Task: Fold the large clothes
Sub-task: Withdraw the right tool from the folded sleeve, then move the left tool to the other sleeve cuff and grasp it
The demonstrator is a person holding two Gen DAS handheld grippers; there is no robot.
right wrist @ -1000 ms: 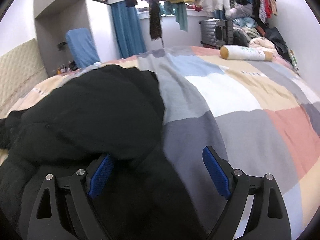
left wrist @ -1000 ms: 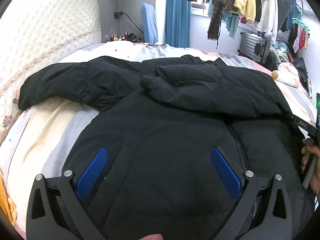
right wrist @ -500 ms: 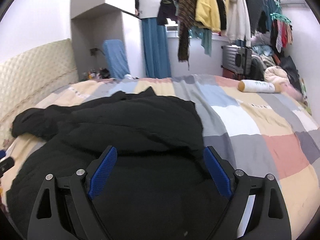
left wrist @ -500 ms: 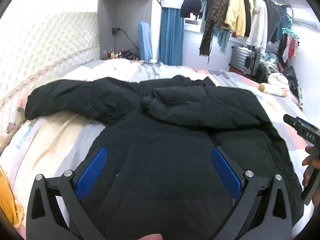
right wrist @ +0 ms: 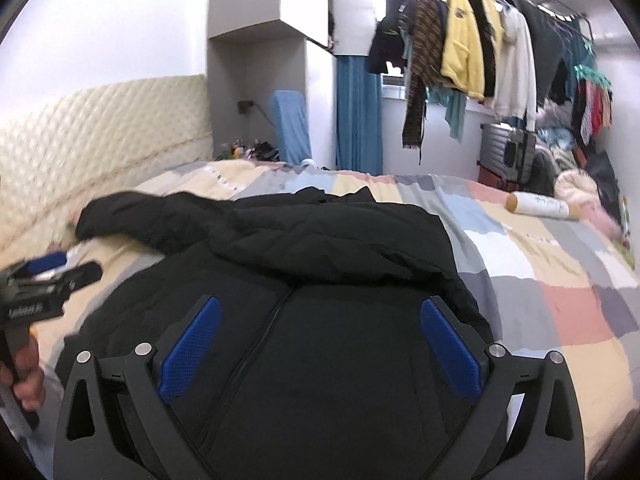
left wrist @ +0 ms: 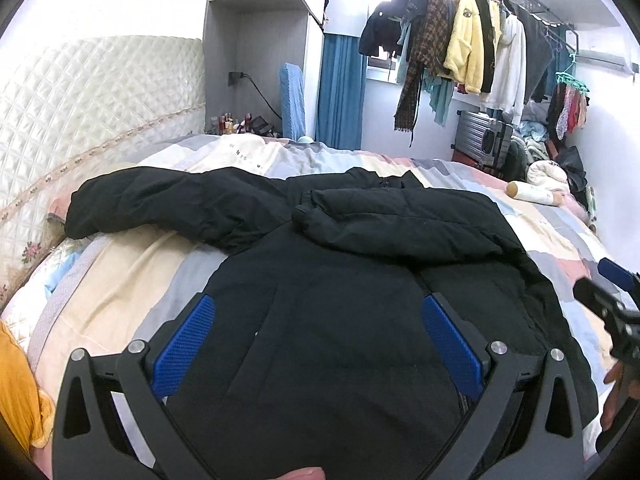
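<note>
A large black puffer jacket (left wrist: 340,280) lies spread on the bed, front up; it also shows in the right wrist view (right wrist: 320,280). Its right sleeve (left wrist: 400,220) is folded across the chest. Its left sleeve (left wrist: 160,200) stretches out toward the headboard. My left gripper (left wrist: 318,340) is open and empty, above the jacket's lower body. My right gripper (right wrist: 320,336) is open and empty, above the zipper (right wrist: 256,340). Each gripper shows at the edge of the other's view, the right (left wrist: 608,300) and the left (right wrist: 44,280).
The bed has a patchwork quilt (right wrist: 560,280) and a quilted cream headboard (left wrist: 80,120). A cylindrical pillow (right wrist: 536,206) lies at the far right. Clothes hang on a rail (left wrist: 480,52) beyond the bed. A yellow cloth (left wrist: 16,392) sits at the near left.
Both grippers have lifted and pulled back from the jacket, so more of the room shows. The right gripper has swung left over the jacket's middle. The jacket has not moved.
</note>
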